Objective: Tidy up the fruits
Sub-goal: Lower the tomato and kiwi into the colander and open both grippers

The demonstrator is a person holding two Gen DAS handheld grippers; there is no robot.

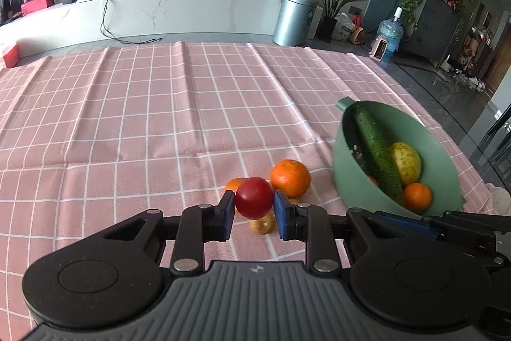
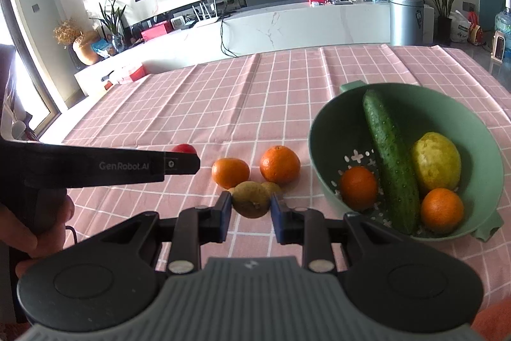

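Observation:
My left gripper is shut on a red tomato, held just above the pink checked cloth. In the right wrist view only the tomato's top shows behind the left gripper's body. My right gripper is shut on a brownish-green kiwi. Two oranges and another small brown fruit lie on the cloth beside it. A green colander bowl at the right holds a cucumber, a yellow-green fruit and two oranges.
The pink checked tablecloth covers the table, with open cloth to the left and behind the fruit. The table's right edge runs close behind the bowl. A hand holds the left gripper at the left of the right wrist view.

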